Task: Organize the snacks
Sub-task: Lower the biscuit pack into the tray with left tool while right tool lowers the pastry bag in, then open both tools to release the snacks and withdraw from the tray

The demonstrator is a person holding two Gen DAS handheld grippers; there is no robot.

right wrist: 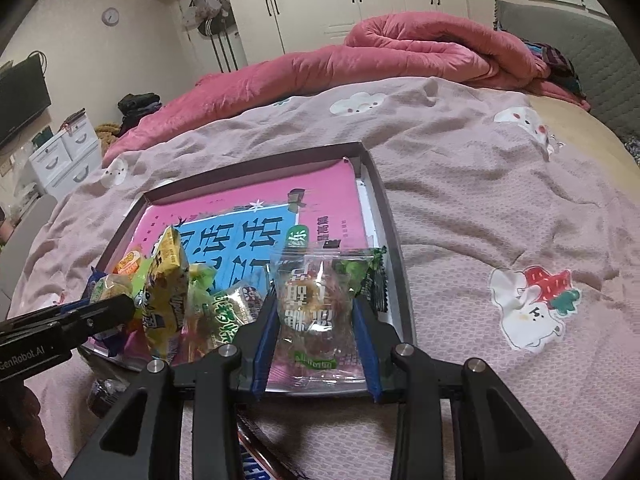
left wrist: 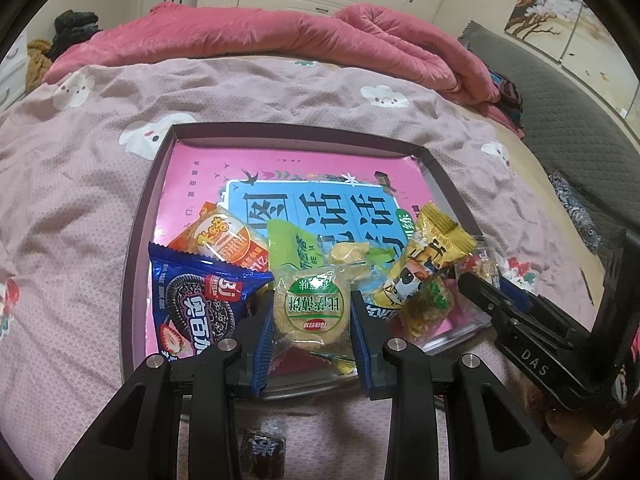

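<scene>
A shallow dark tray [left wrist: 138, 216] with a pink and blue sheet inside lies on the bed; it also shows in the right wrist view [right wrist: 386, 208]. My left gripper [left wrist: 312, 320] is shut on a round biscuit in a clear wrapper with a green label [left wrist: 314, 310], held over the tray's near edge. My right gripper [right wrist: 316, 324] is shut on a clear packet of reddish snacks [right wrist: 316, 300] over the tray's near right corner. Inside the tray lie a blue cookie pack [left wrist: 196, 304], an orange pack [left wrist: 222, 238], a green pack [left wrist: 290, 250] and a yellow pack [left wrist: 430, 256].
A small dark snack [left wrist: 264, 454] lies on the pink bedspread [left wrist: 80, 220] in front of the tray. A rolled red quilt [left wrist: 280, 34] lies at the far side of the bed. White drawers [right wrist: 64, 156] stand at the left.
</scene>
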